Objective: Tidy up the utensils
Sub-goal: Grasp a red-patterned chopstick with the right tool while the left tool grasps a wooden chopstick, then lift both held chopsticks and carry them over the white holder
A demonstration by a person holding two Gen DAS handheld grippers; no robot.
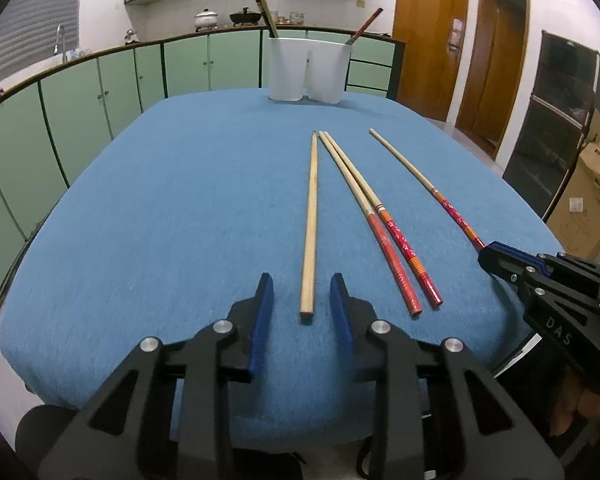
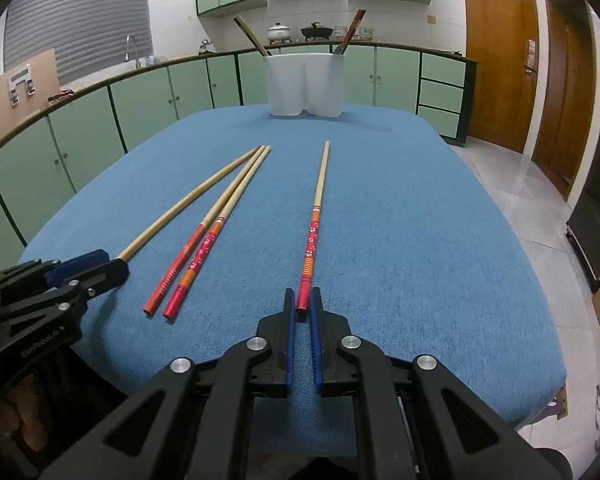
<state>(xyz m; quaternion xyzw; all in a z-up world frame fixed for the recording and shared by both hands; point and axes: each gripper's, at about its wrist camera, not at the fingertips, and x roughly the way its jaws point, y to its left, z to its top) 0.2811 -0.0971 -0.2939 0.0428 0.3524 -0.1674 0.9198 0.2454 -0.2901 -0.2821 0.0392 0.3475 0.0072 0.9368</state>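
Right wrist view — fingers (image 2: pixel 287 320) pinching red-handled chopstick (image 2: pixel 314 232); left gripper (image 1: pixel 302 294) spread around plain chopstick (image 1: pixel 310 220).

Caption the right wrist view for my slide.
Right gripper shut on a red chopstick; three more lie left, before two white cups.

blue table (image 1: pixel 180 220) bearing chopsticks (image 1: pixel 310 216), holder (image 1: pixel 306 68).

Two close wrist views, angled down across one shared blue table (image 1: pixel 180 200).
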